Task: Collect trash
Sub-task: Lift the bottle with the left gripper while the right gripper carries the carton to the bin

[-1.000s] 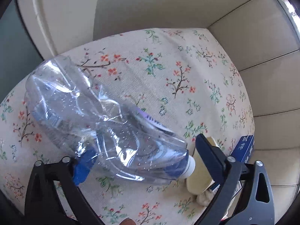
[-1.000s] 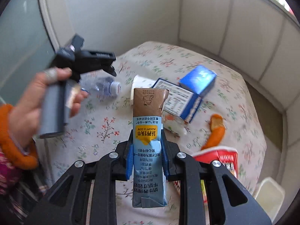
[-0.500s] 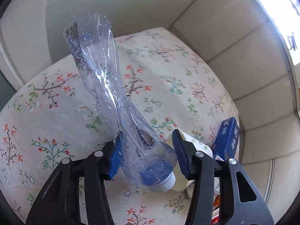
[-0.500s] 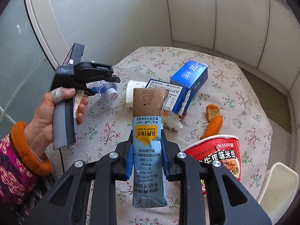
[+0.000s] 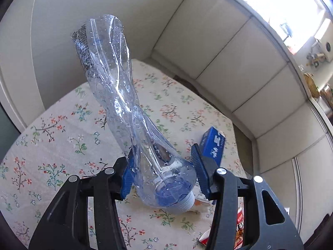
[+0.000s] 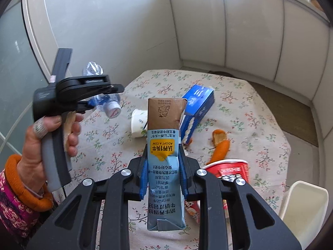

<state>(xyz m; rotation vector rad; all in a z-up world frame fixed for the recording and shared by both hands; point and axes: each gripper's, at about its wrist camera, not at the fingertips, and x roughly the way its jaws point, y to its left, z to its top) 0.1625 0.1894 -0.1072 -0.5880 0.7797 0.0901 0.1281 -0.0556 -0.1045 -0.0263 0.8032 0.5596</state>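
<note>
My left gripper is shut on a crushed clear plastic bottle, held by its neck end above the floral table, body pointing up. The right wrist view shows this gripper with the bottle at the left. My right gripper is shut on a blue and brown milk carton, held upright above the table. On the table lie a blue box, a white paper cup, orange peel and a red noodle cup.
A white bin stands off the table's right edge. Cream wall panels close in behind the table. The blue box and the red noodle cup also show in the left wrist view.
My left gripper closed on the bottle, lifted it off the table and tipped it upright. My right gripper kept the carton and rose a little.
</note>
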